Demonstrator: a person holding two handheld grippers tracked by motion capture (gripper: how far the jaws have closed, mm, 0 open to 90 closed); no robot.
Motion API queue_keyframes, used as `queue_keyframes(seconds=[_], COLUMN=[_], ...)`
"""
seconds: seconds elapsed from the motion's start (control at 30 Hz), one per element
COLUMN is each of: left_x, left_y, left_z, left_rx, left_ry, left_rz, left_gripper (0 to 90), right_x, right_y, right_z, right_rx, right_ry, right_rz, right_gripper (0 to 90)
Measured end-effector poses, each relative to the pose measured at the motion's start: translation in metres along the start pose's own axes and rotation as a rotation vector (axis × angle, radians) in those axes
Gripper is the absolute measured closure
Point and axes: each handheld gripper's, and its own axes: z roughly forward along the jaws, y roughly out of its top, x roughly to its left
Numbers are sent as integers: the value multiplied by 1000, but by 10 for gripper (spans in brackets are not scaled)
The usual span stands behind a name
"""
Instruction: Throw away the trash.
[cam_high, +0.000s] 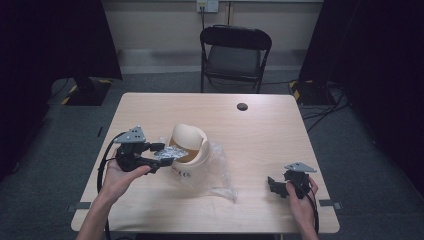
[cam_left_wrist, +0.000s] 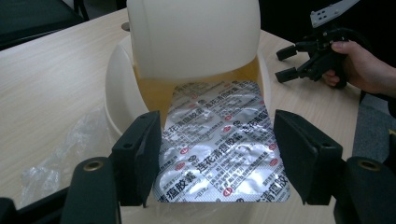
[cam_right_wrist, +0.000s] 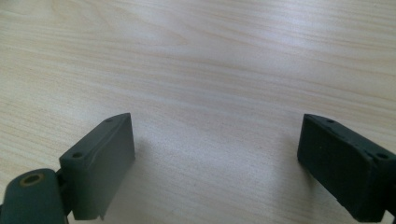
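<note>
Silver foil blister pack (cam_left_wrist: 219, 144) gripped across its width by left gripper (cam_left_wrist: 217, 158) fingers, far end inside tilted cream lidded container (cam_left_wrist: 187, 42) on crinkled clear plastic bag (cam_high: 220, 175), wooden table (cam_high: 260, 130), right gripper (cam_right_wrist: 215, 163) fingers spread open over bare wood, well apart

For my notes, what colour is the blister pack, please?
Silver foil with red print on the blister pack, clearest in the left gripper view.

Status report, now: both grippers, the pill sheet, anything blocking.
Left gripper shut on pill sheet, sheet's far end inside cream container. Right gripper open, over bare table. Nothing blocking.
</note>
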Motion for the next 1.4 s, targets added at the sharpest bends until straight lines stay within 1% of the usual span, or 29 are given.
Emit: queue_keyframes(seconds=[0.1,0.13,0.17,0.3,0.33,0.37,0.5,0.6,0.7,0.73,0.77,0.87,0.9,0.97,1.0,1.1,1.17,1.2,1.23,1.33,1.37,1.4], left_x=[0,-1,-1,-3,-4,-4,-5,-7,-9,-9,-9,-8,-7,-6,-5,-4,-3,-3,-3,-5,-5,-5], left_y=[2,3,4,8,8,9,11,11,11,11,11,10,10,9,8,7,7,7,7,6,5,6], left_z=[4,4,5,9,9,10,13,18,21,22,24,26,27,28,28,29,28,29,28,28,27,25], left_rx=[4,2,-2,9,9,8,3,7,27,26,21,20,13,5,3,-20,-18,-22,-24,-33,-36,-33], left_ry=[-6,-6,-3,4,1,5,9,1,33,31,21,32,28,26,22,8,-1,-3,-5,-12,-5,3], left_rz=[8,2,8,22,14,22,17,16,28,28,19,16,13,-10,-11,-26,-32,-31,-20,-26,-26,-15], left_gripper=[342,344,345,346,346,346,354,356,355,355,355,356,356,357,366,352,332,324,317,272,270,262], right_x=[0,0,0,0,0,0,0,0,0,0,0,0,0,0,0,0,0,0,0,0,0,0], right_y=[0,0,0,0,0,0,0,0,0,0,0,0,0,0,0,0,0,0,0,0,0,0], right_z=[0,0,0,0,0,0,0,0,0,0,0,0,0,0,0,0,0,0,0,0,0,0], right_rx=[0,0,0,0,0,0,0,0,0,0,0,0,0,1,0,0,0,0,0,0,0,0], right_ry=[0,0,0,0,0,0,0,0,0,0,0,0,0,1,0,0,0,0,0,0,0,0], right_rz=[0,1,1,1,0,0,1,1,1,1,1,1,1,0,0,1,1,1,1,1,0,1], right_gripper=[103,103,104,103,104,104,103,103,103,103,104,103,104,103,104,104,104,103,103,103,104,104])
